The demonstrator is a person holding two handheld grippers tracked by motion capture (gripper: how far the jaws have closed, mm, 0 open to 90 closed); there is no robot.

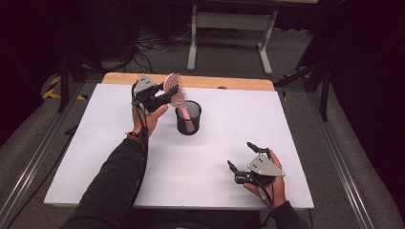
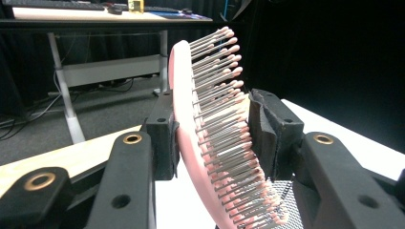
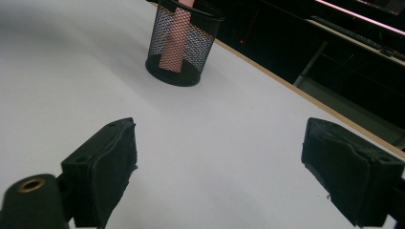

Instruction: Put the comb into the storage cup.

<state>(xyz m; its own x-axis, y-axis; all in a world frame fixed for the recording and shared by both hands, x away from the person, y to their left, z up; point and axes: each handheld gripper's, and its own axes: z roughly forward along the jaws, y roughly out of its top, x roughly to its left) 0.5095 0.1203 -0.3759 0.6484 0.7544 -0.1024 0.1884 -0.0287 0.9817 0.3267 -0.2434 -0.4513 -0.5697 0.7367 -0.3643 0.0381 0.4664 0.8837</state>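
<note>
The left gripper is clamping the head of a pink plastic paddle hairbrush with metal pink-tipped bristles, one jaw on the smooth back and the other pressing into the bristles, as the left gripper view is confirming. The brush is standing nearly upright, tilting slightly, with its handle reaching down inside a black wire-mesh cylindrical cup. That cup is sitting on the white rectangular tabletop, at about twelve o'clock from the table's centre and near the far wooden edge. In the right gripper view the pink handle is showing through the mesh, its lower end appearing to reach close to the cup's floor; whether it is touching cannot be told.

The right gripper is idling at roughly five o'clock, well apart from the cup, its jaws spread wide with nothing between them.

Judgement: the step in hand appears to be the handling of the brush at the cup, either seating it handle-down or lifting it clear; the pictures are not settling which. If seating, the next move is calling for a short straight descent until the handle is bearing on the base, then a parting of the jaws without snagging the bristles. The light cup may be tipping if the brush is dragged sideways against its rim
</note>
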